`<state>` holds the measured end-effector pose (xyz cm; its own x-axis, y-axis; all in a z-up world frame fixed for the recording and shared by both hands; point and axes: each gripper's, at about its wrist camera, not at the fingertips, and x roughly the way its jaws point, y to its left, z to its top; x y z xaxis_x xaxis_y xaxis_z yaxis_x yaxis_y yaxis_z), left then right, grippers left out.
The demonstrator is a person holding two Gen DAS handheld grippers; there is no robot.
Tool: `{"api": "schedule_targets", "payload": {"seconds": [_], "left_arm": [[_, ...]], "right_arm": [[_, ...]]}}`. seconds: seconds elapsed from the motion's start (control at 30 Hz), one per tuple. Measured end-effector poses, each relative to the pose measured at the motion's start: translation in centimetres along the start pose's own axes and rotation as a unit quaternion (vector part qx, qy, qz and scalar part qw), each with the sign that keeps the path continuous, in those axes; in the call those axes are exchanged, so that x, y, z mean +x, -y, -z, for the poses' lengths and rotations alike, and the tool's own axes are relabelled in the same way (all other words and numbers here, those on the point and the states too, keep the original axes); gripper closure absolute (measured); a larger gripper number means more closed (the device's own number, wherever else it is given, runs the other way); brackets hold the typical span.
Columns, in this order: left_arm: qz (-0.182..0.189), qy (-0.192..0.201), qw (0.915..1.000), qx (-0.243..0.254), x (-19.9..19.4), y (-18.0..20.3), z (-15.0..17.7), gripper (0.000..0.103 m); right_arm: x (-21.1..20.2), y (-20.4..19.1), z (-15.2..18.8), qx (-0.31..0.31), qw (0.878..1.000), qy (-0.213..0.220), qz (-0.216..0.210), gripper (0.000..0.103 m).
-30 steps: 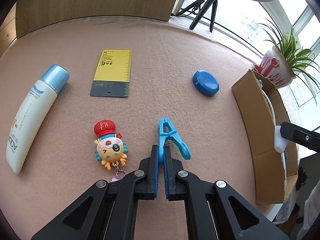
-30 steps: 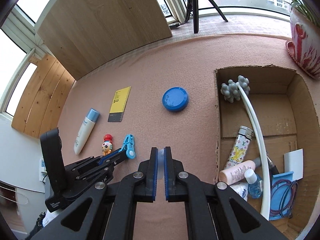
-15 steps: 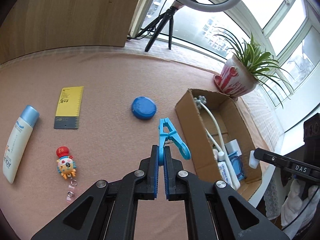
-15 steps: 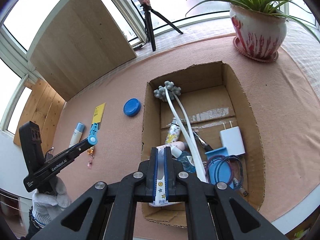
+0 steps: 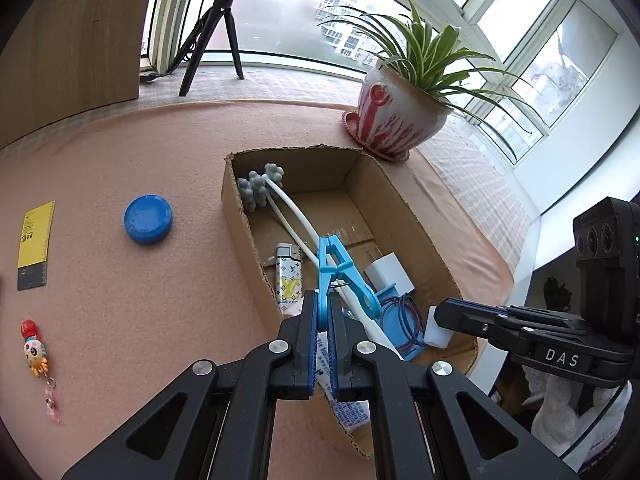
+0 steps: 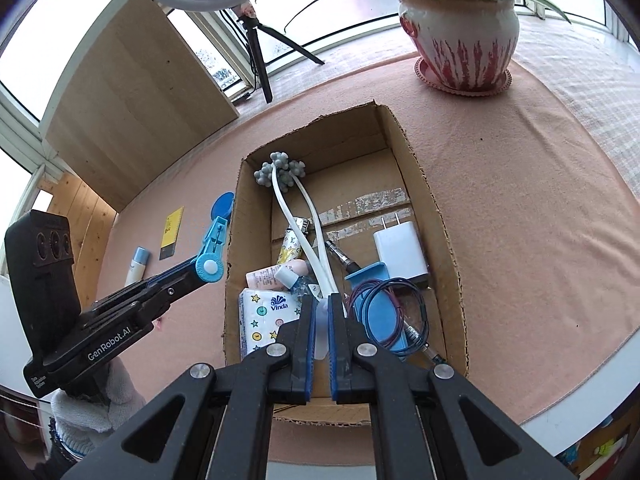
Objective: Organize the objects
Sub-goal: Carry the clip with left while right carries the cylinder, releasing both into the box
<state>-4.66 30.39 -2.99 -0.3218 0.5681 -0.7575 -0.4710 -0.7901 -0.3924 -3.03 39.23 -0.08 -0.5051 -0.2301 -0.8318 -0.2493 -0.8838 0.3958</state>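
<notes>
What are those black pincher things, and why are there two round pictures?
Those are two grabbers, like big tweezers, and a person in white gloves holds one in each hand. Each grabber has its own camera looking along its fingers, so you get two round pictures.

The left gripper is pinching a blue clothes peg over a cardboard box. The right gripper pinches something small and pale that I can't make out.

The box already holds a white charger, tissues and other bits. Still lying on the pink cloth are a blue lid, a yellow ruler card and a toy keychain.
</notes>
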Motion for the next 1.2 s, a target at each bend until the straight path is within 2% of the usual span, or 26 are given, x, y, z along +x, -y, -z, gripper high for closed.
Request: {"api": "schedule_targets", "payload": {"seconds": [0.3, 0.43, 0.5, 0.63, 0.8, 0.97, 1.2], "left_arm": [[-0.006, -0.003, 1.0000, 0.007, 0.3, 0.7, 0.0, 0.099], [-0.013, 0.005, 0.9999, 0.008, -0.1, 0.6, -0.2, 0.096], [-0.015, 0.007, 0.9998, 0.009, -0.3, 0.6, -0.2, 0.084], [-0.030, 0.012, 0.9993, 0.018, -0.9, 0.6, -0.3, 0.083], [-0.050, 0.021, 0.9982, 0.026, -1.8, 0.5, -0.3, 0.083], [-0.063, 0.031, 0.9972, 0.027, -3.2, -0.1, -0.3, 0.082], [-0.085, 0.044, 0.9952, 0.022, -5.3, -1.8, 0.0, 0.082]], "right_arm": [[0.4, 0.2, 0.0, -0.003, 1.000, -0.005, -0.001, 0.097], [0.6, 0.3, -0.2, 0.000, 1.000, -0.007, -0.001, 0.089], [0.5, 0.2, -0.2, 0.001, 1.000, -0.006, 0.002, 0.084], [0.2, 0.1, -0.3, 0.006, 1.000, 0.006, 0.008, 0.068], [0.0, -0.2, -0.5, 0.006, 1.000, 0.010, 0.013, 0.066], [0.1, -0.7, -0.6, 0.007, 1.000, 0.017, 0.016, 0.056], [0.5, -2.9, -0.7, -0.011, 1.000, 0.019, 0.010, 0.053]]}}
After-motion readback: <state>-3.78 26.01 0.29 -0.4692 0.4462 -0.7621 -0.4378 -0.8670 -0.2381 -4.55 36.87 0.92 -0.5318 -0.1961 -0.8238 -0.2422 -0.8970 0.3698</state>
